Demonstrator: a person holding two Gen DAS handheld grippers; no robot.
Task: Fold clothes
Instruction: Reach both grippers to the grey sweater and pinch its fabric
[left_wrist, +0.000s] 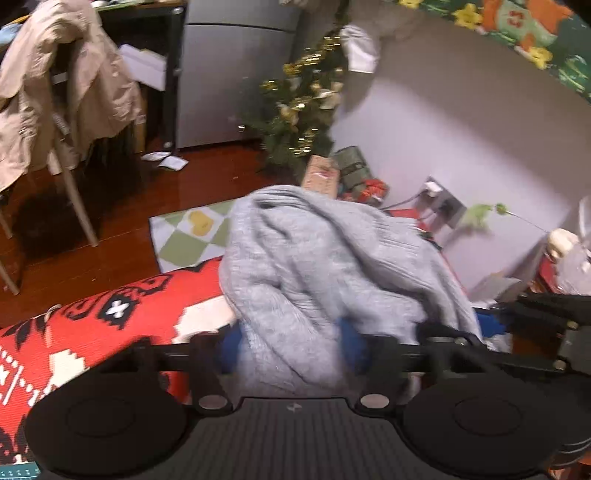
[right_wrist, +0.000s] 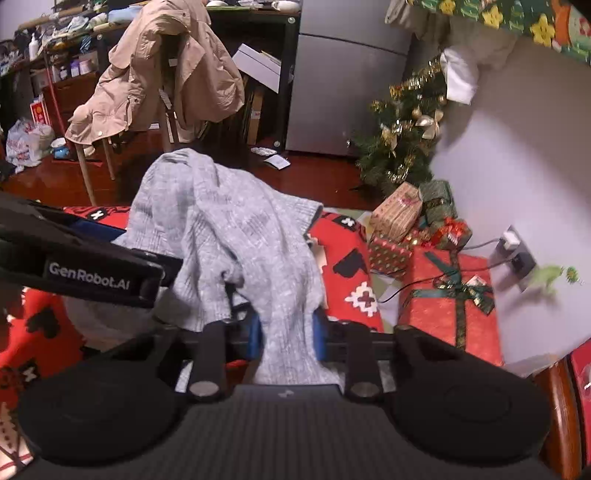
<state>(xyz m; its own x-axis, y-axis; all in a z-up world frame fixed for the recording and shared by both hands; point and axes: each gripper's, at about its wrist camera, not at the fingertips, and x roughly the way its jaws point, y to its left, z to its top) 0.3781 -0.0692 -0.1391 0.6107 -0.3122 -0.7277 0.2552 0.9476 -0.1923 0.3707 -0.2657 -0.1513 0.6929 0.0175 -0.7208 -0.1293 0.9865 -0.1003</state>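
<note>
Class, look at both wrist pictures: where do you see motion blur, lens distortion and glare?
Left wrist view: the grey sweater is smeared by motion blur, and the wall edge bows from the fisheye. Right wrist view: the sweater is sharper, the green toy blurred, and the wooden floor shows glare.

Two wrist fisheyes, close over the grey sweater (left_wrist: 317, 280)

Each looks forward and downward along its gripper's fingers, sweater filling the foreground. Both share the Christmas tree (right_wrist: 402, 140) beyond it: the left view from nearer, the right from farther, more leftward.
</note>
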